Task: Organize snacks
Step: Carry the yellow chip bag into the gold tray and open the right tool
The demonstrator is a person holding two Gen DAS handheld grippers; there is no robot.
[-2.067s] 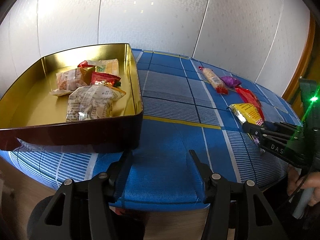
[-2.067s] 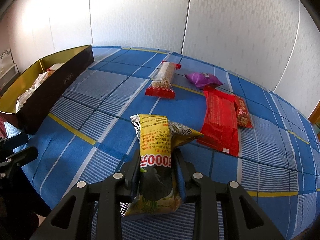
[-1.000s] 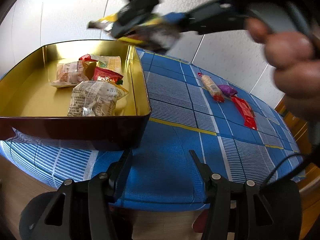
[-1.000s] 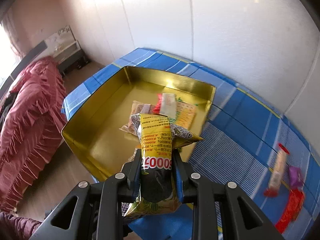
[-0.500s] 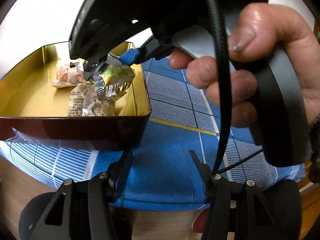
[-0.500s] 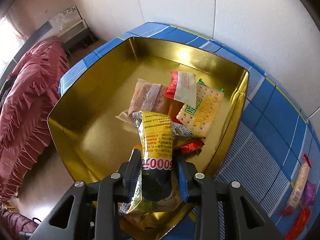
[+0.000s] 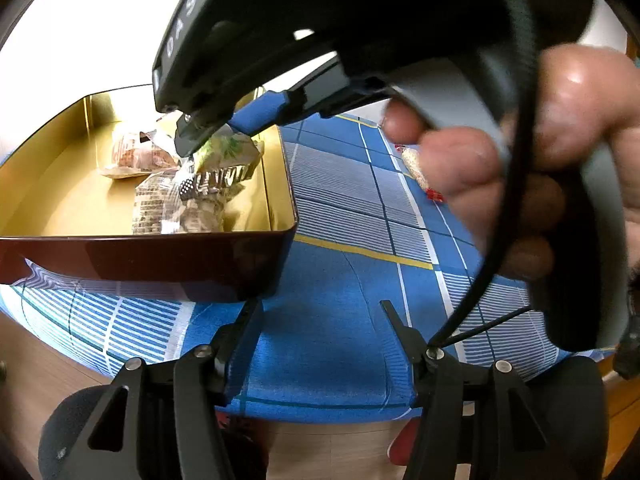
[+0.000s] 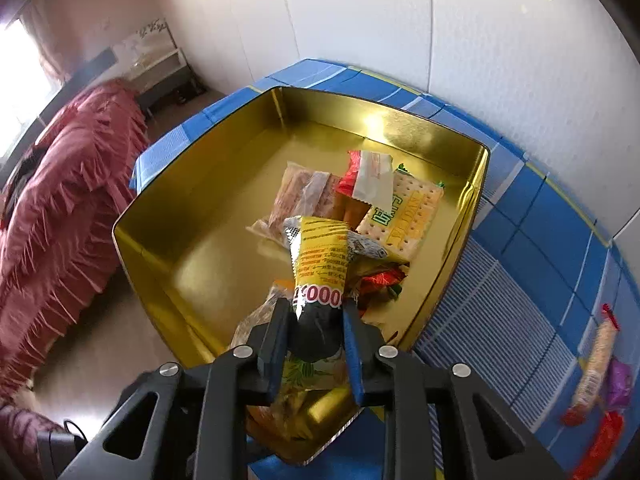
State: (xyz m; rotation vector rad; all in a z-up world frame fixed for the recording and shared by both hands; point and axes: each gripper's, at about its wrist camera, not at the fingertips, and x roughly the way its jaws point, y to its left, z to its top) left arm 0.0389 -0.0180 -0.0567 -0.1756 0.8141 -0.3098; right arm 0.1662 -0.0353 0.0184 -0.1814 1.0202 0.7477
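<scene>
The right hand-held gripper is closed on a yellow packet, gripping its dark lower half, above the near right corner of the gold tin. The packet's long axis runs along the fingers, its yellow end pointing forward and down at the snacks already in the tin. The left hand-held gripper hangs wide open and empty over the blue worktop, beside the tin.
</scene>
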